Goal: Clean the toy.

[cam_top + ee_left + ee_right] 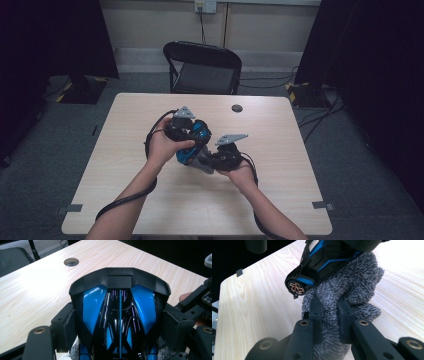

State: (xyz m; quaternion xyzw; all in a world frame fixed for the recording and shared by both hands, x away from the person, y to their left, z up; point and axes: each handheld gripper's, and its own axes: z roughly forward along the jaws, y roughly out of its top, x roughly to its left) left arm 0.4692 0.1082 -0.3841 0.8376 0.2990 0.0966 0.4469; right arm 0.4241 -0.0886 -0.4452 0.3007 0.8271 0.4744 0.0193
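High view: right gripper (212,162) pinches cloth (200,161) against toy car (192,142).

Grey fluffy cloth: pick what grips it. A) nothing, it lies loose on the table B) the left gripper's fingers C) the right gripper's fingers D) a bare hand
C: in the right gripper view the right gripper has its fingers pinched on the grey fluffy cloth, held against the black and blue object.

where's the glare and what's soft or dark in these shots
Left gripper view: white gleams on the glossy blue-black toy, tabletop washed pale. Right gripper view: far table corner blown out, grey cloth sharp, near claw slightly soft. High view: dim, dark room edges.
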